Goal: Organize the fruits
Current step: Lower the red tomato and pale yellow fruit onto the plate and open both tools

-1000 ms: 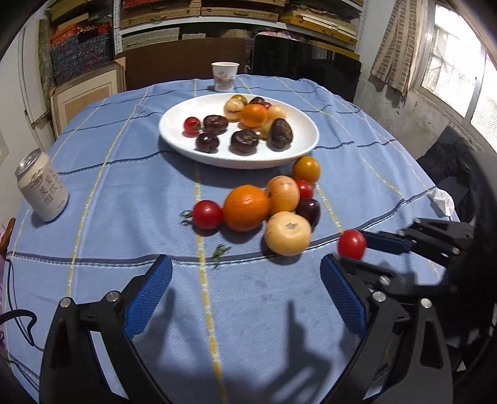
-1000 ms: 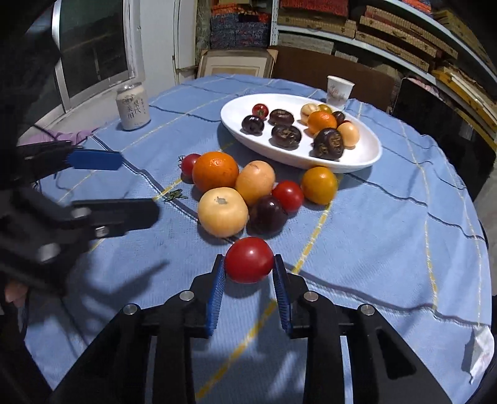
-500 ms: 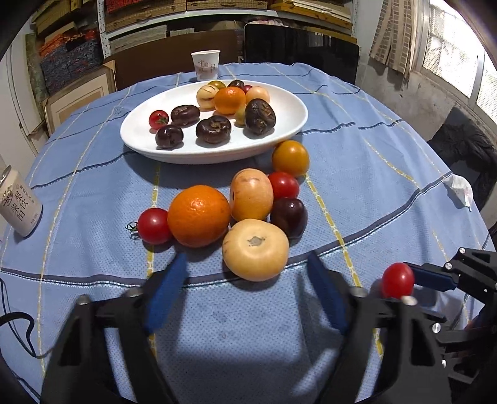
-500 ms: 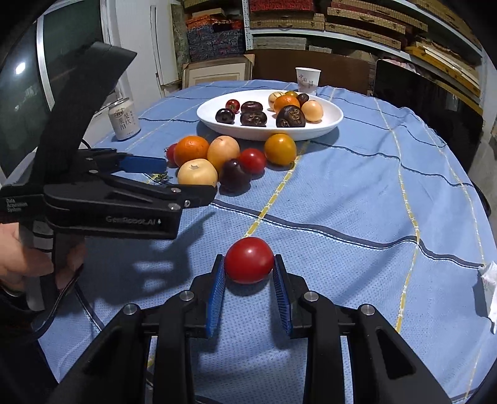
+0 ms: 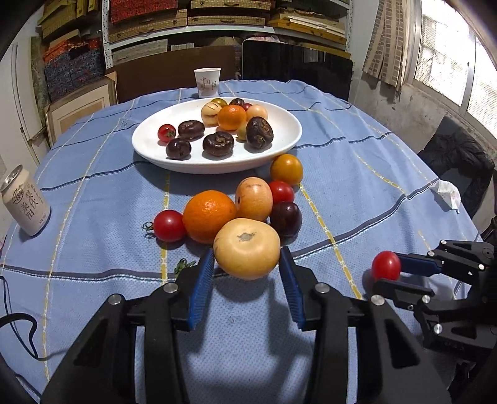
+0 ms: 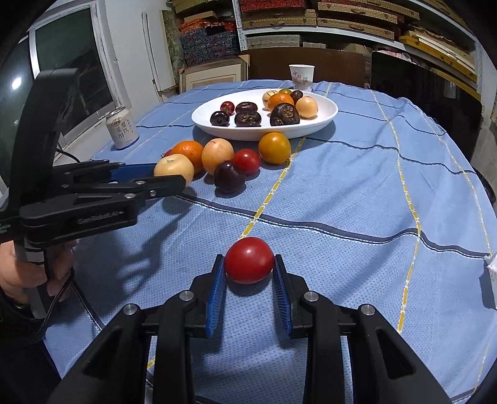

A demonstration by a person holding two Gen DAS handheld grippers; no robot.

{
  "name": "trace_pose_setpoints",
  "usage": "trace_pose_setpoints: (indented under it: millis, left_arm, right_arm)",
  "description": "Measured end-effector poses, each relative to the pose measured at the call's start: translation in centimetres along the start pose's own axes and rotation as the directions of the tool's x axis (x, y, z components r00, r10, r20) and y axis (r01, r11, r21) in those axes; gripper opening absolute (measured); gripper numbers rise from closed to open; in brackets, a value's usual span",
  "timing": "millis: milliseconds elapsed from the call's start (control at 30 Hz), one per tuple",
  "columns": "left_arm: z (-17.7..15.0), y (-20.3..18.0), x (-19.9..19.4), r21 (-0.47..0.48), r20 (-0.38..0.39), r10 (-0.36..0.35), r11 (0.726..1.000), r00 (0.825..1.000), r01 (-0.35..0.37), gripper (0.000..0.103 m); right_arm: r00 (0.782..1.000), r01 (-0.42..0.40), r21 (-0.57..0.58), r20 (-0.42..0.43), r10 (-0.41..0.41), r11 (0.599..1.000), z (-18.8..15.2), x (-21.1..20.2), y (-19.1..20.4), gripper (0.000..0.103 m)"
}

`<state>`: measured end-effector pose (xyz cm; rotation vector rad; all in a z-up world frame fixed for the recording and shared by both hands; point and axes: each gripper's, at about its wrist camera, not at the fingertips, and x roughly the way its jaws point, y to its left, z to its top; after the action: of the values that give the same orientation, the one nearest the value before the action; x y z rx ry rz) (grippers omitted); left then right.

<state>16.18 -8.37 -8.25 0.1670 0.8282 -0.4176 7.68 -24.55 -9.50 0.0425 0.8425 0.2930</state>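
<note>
We see a round table under a blue checked cloth (image 5: 357, 174), with shelves of boxes (image 5: 192, 18) behind it and a window (image 5: 450, 62) to the right. At the left edge of the table stands a drink can (image 5: 26, 202). Further along, a white plate (image 5: 273, 149) holds dark, red and orange fruits, with a paper cup (image 5: 207, 82) behind it. In front of the plate lies a loose cluster of fruit. Our left gripper (image 5: 247, 289) has just been closing, and its pads now press the pale yellow fruit (image 5: 247, 251) at the cluster's near edge. To the right, our right gripper (image 6: 249, 290) is clamped on a red tomato (image 6: 249, 259), low over the cloth, well apart from the plate.
</note>
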Motion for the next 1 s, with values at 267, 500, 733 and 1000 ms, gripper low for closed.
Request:
trace_pose_setpoints:
  millis: [267, 500, 733, 1000]
  left_arm:
    - [0.2, 1.2, -3.6, -0.013, 0.063, -0.005, 1.000, 0.998, 0.005, 0.042]
    - [2.3, 2.4, -6.1, -0.032, 0.122, 0.009, 0.999, 0.992, -0.006, 0.042]
    - [7.0, 4.0, -6.4, -0.049, 0.146, 0.044, 0.998, 0.988, -0.037, 0.042]
    - [12.8, 5.7, -2.4, -0.070, 0.117, 0.077, 0.995, 0.990, -0.069, 0.042]
  right_arm:
    - [1.000, 0.009, -0.006, 0.020, -0.009, 1.000, 0.5, -0.9, 0.3, 0.031]
    - [0.993, 0.053, -0.071, 0.113, -0.045, 0.996, 4.9, -3.6, 1.2, 0.031]
    - [0.980, 0.079, -0.056, 0.188, -0.067, 0.995, 11.7, -4.3, -0.1, 0.031]
    - [0.979, 0.105, 0.021, 0.176, -0.107, 0.994, 18.6, 0.6, -3.2, 0.031]
